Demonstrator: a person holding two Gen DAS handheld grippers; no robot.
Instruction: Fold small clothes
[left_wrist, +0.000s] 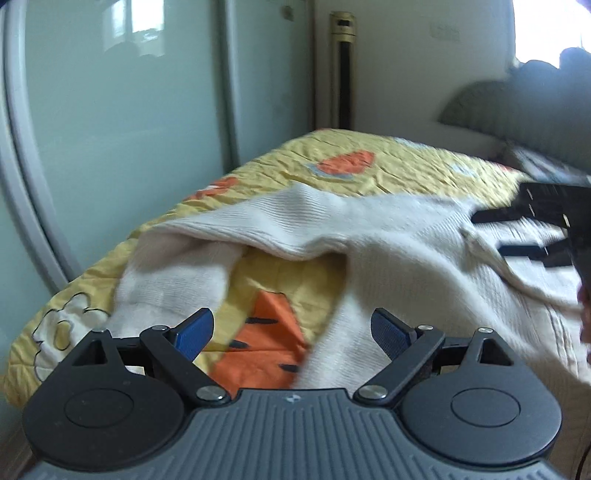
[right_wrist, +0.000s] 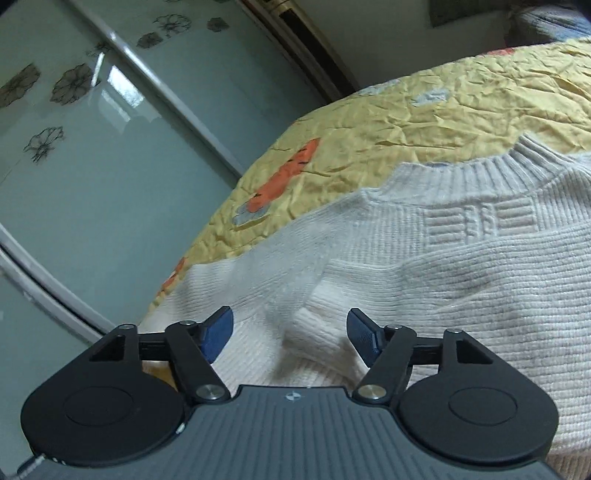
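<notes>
**While both my grippers hang spread, the sweater lies on the bed**

While my left gripper (left_wrist: 291, 332) hangs wide apart over the yellow carrot-print quilt (left_wrist: 351, 170), nothing sits between its blue pads (left_wrist: 195, 332). My right gripper (right_wrist: 290, 332) is spread too, its jaws clear of the white knit sweater (right_wrist: 461, 266), a sleeve cuff (right_wrist: 314, 332) bunched between them, untouched. The sweater's ribbed collar (right_wrist: 498, 162) points away from me.

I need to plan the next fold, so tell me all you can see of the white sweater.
The sweater is a cream-white knit with a ribbed round collar and a band of raised bars below it. It lies on the yellow quilt with carrot prints. A sleeve is folded across the body; in the left wrist view a loose part arches up, showing quilt beneath. Both grippers hang open over it, the right gripper and the left gripper, gripping nothing.
</notes>
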